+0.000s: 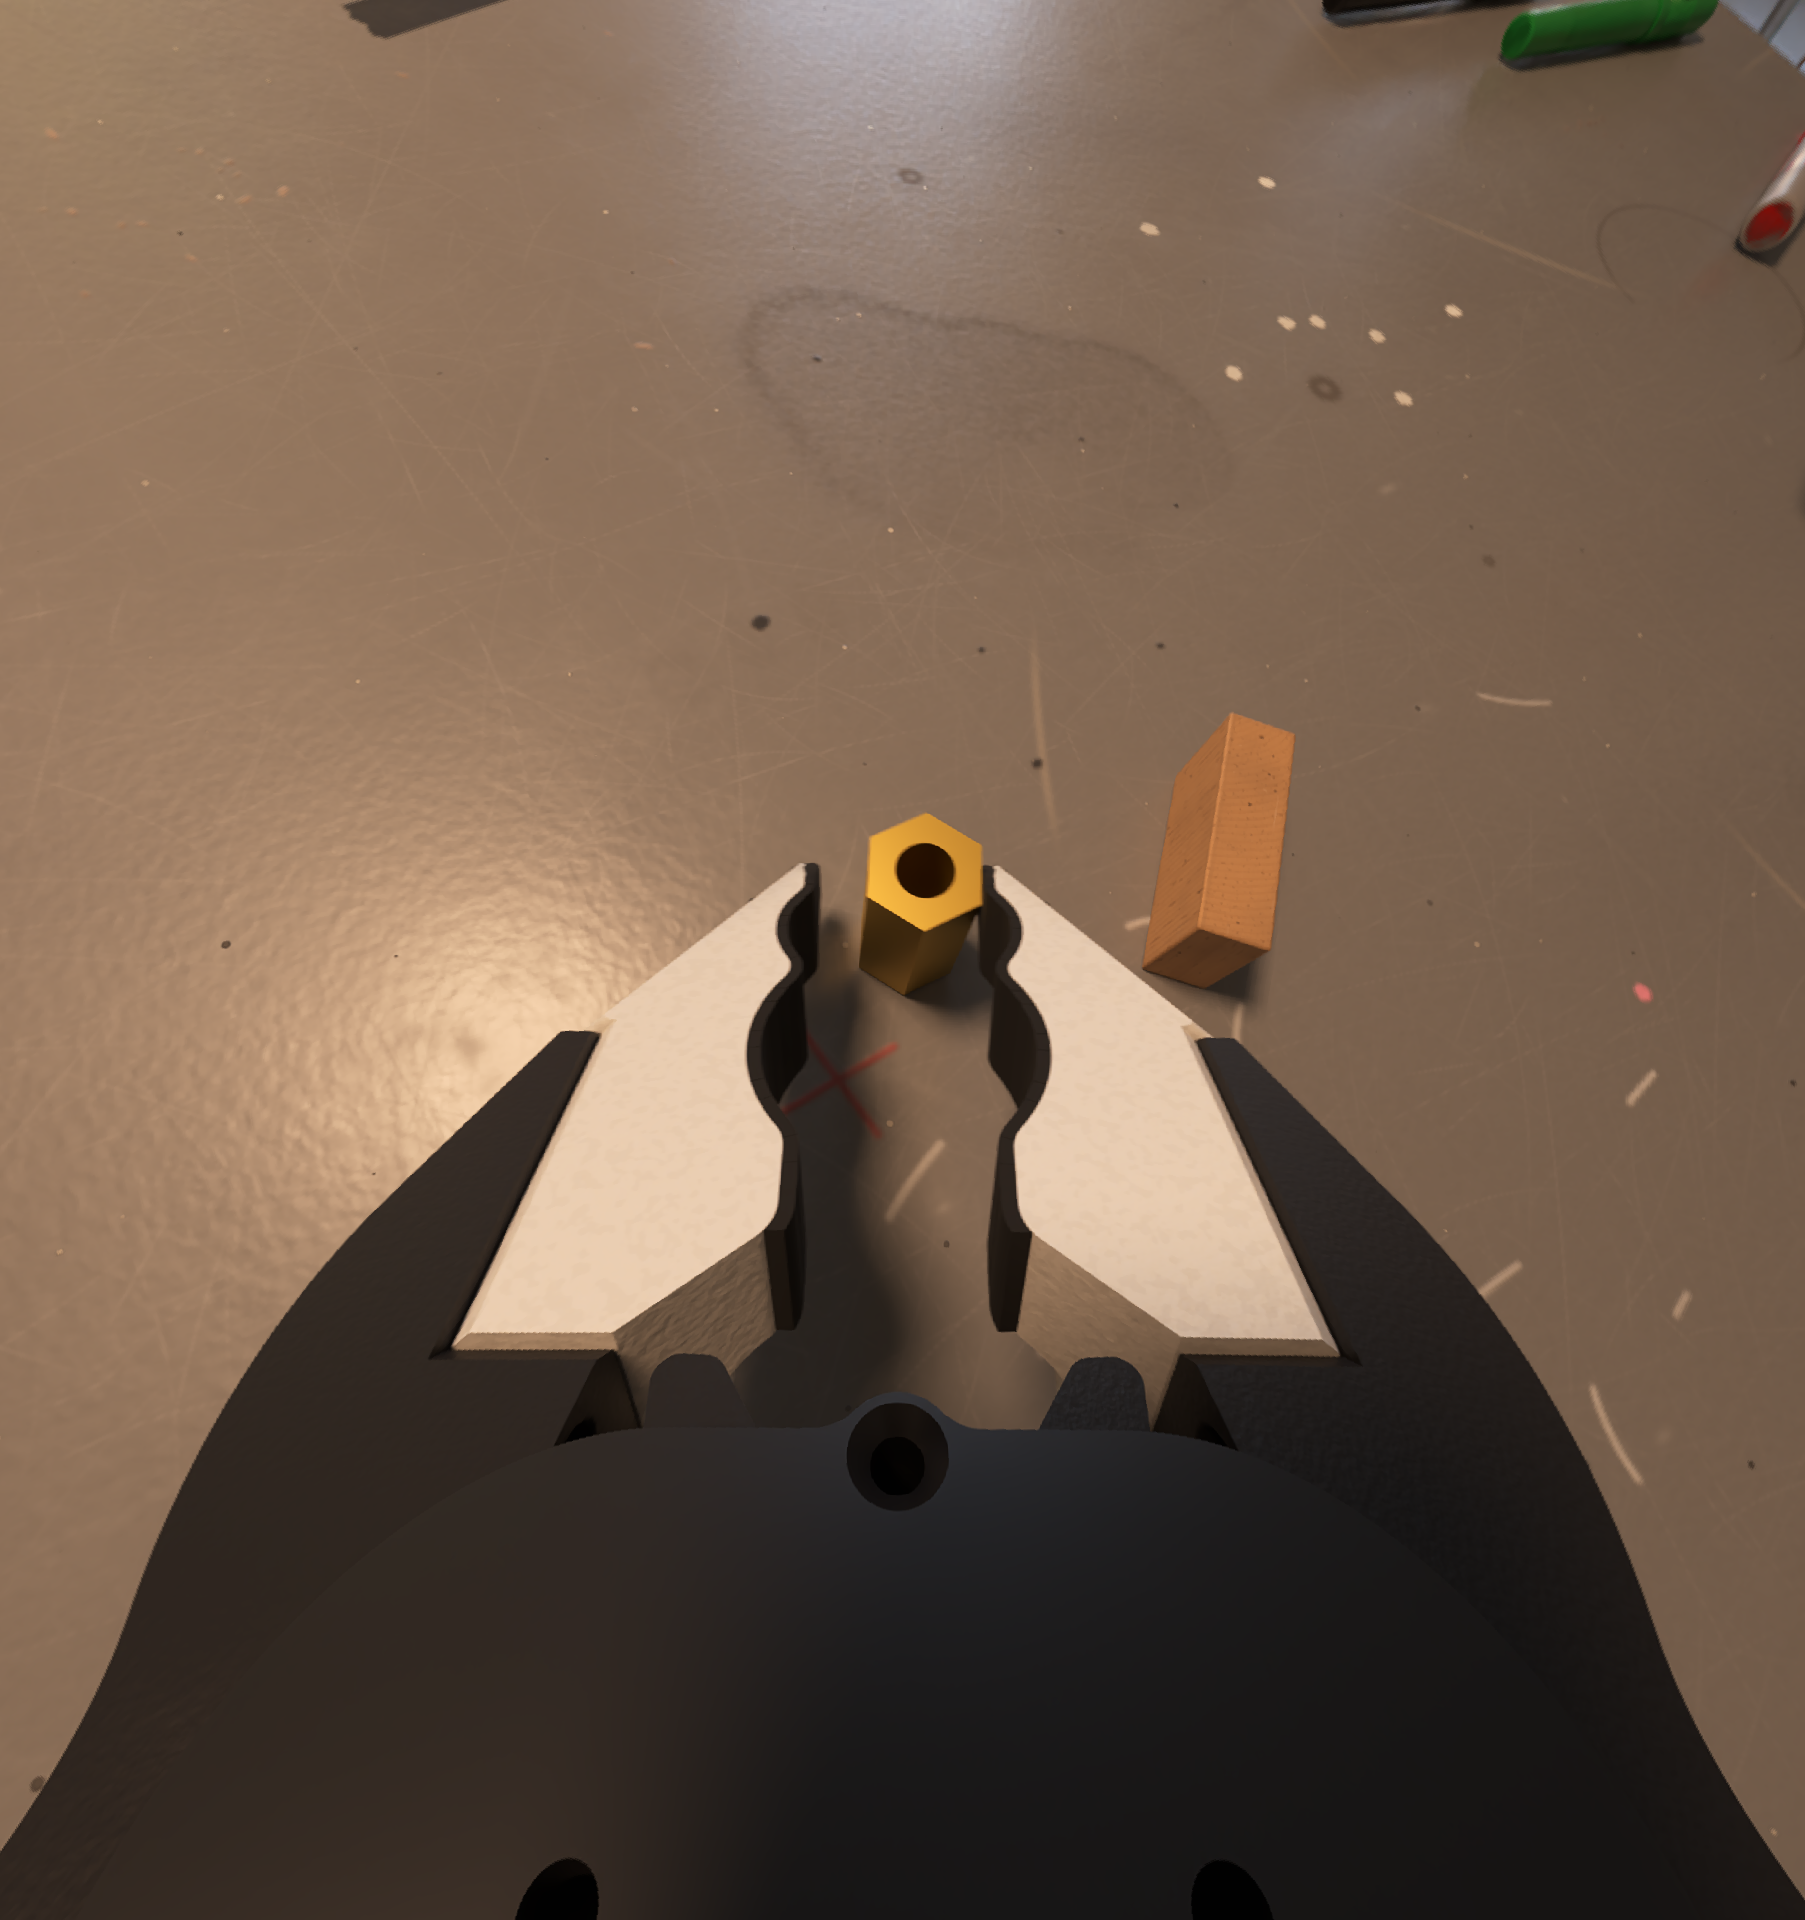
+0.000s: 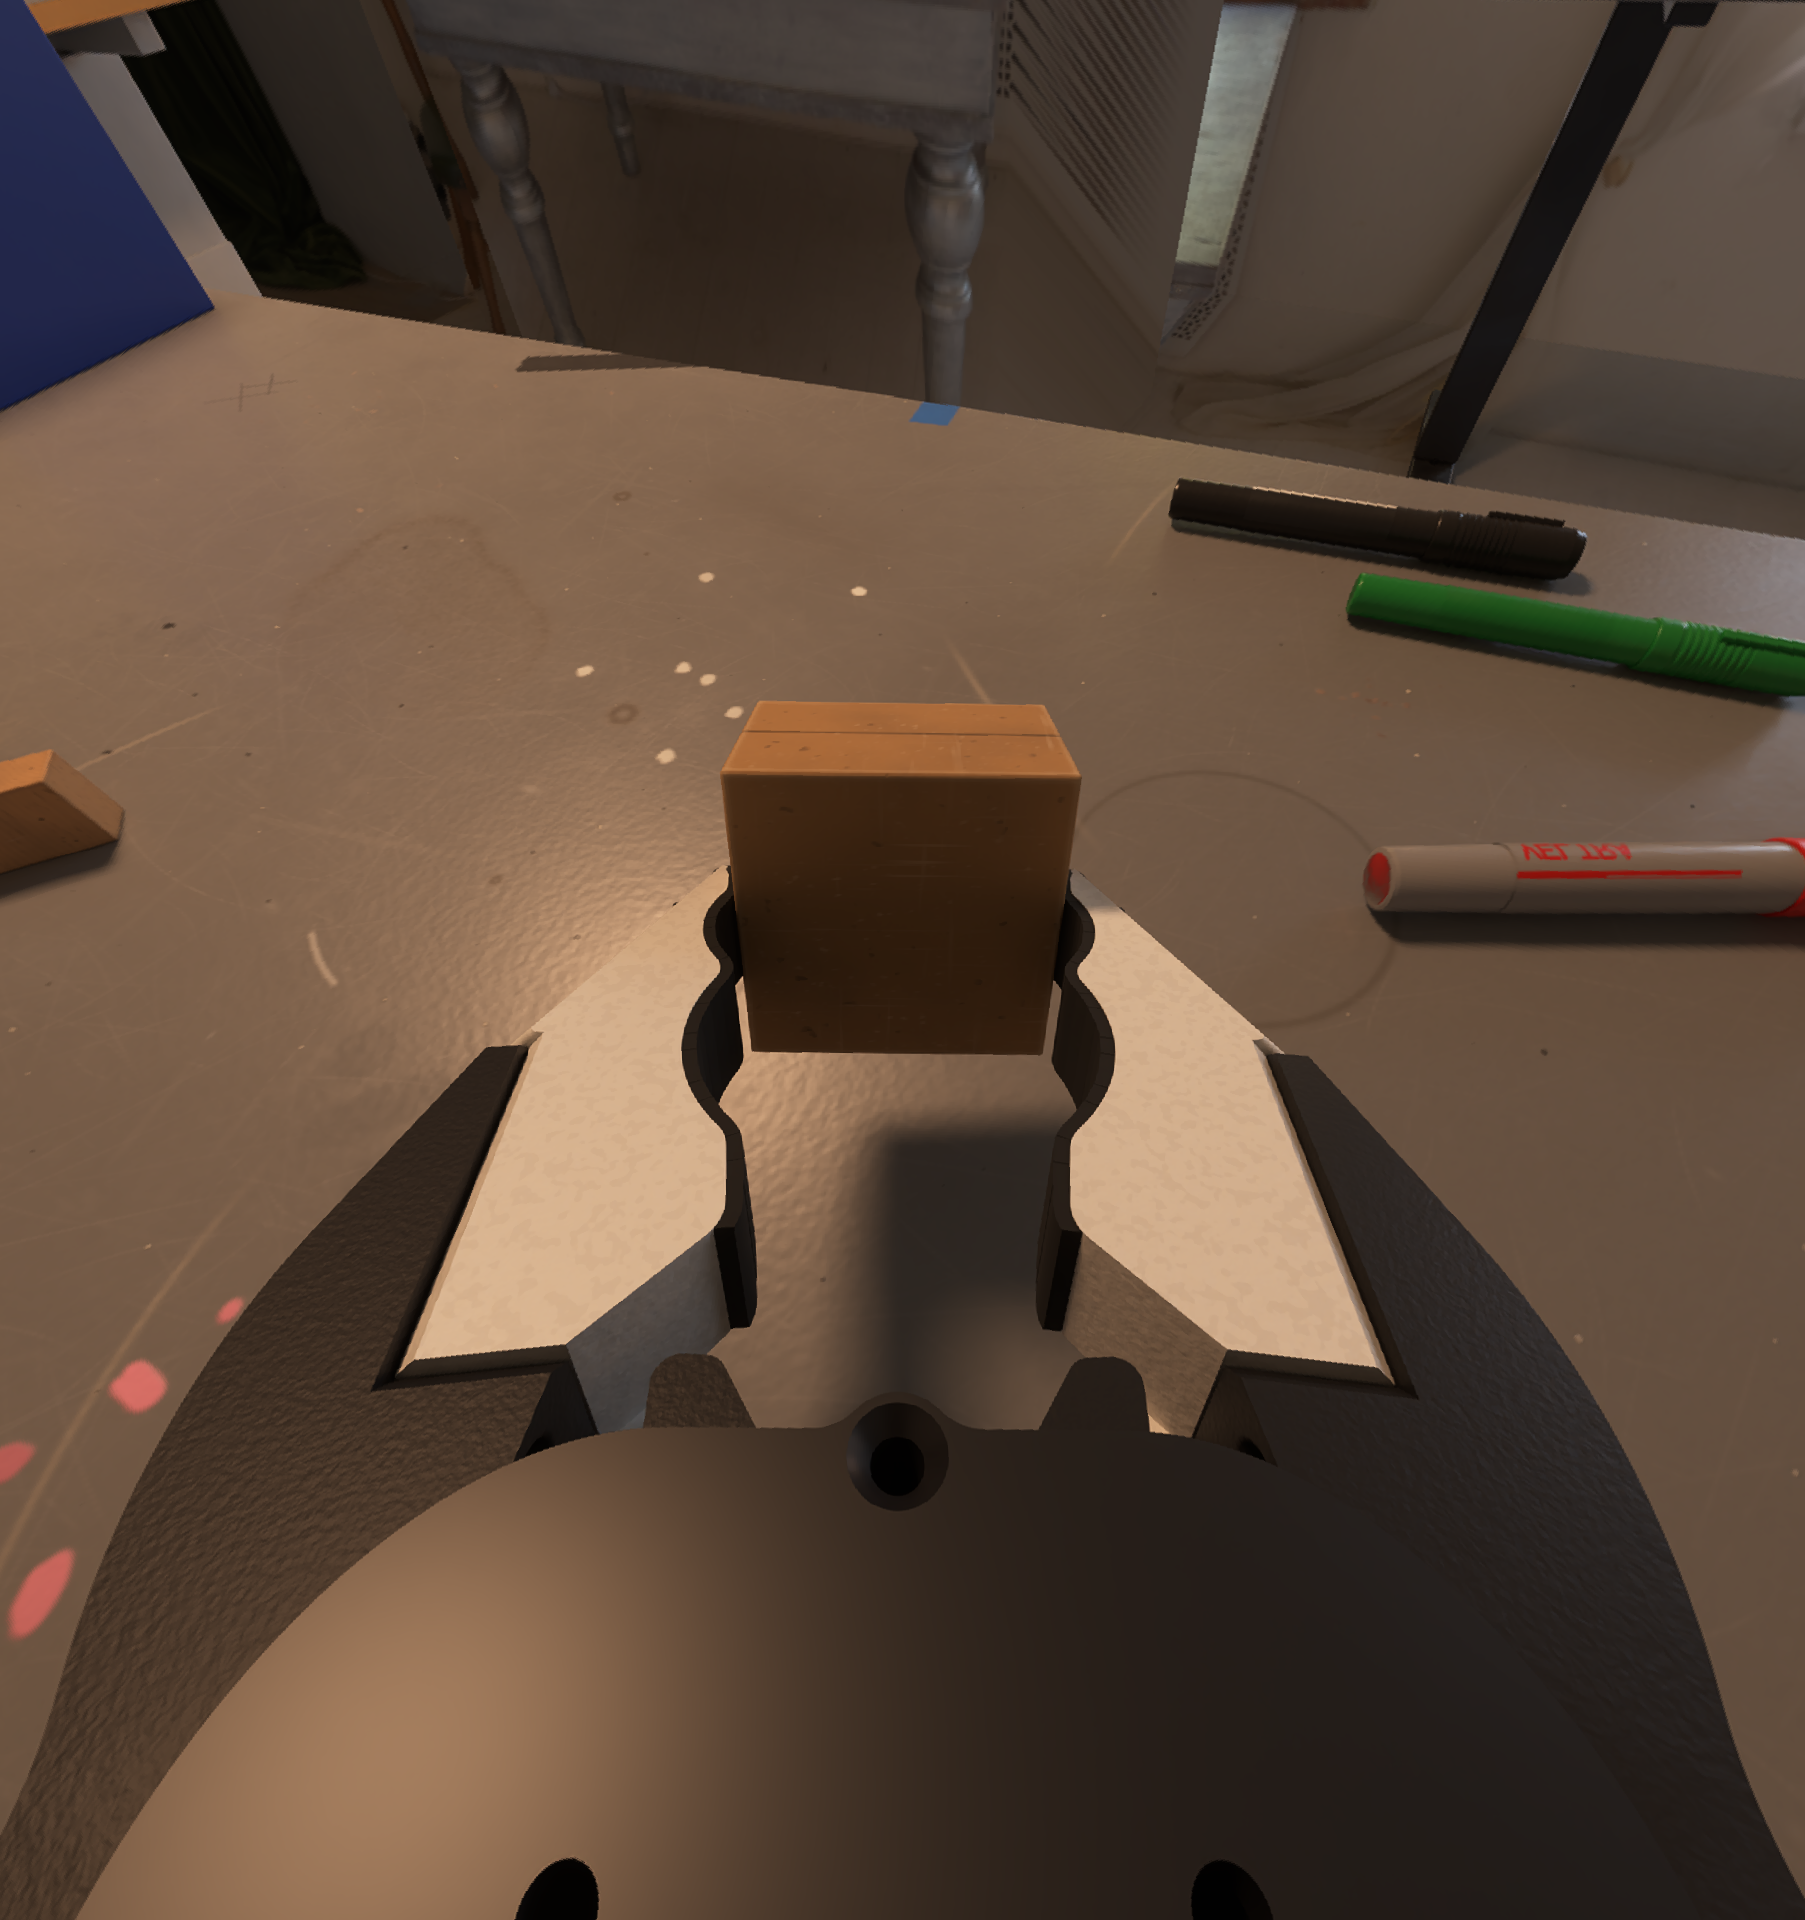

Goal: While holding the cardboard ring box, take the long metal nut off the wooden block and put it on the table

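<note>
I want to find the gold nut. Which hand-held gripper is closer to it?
Left. The left hand-held gripper has the nut between its open fingertips; the right hand-held gripper holds the box elsewhere.

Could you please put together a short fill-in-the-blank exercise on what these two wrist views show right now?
1. The right gripper is shut on the cardboard ring box, holding it ____ the table.
2. The long metal nut stands upright on the table, ____ from the wooden block.
3. The left gripper has its jaws ____, with the nut between its fingertips.
4. Of the three markers, the one nearest the ring box is the ____ one.

Missing words: above; apart; open; red
</note>
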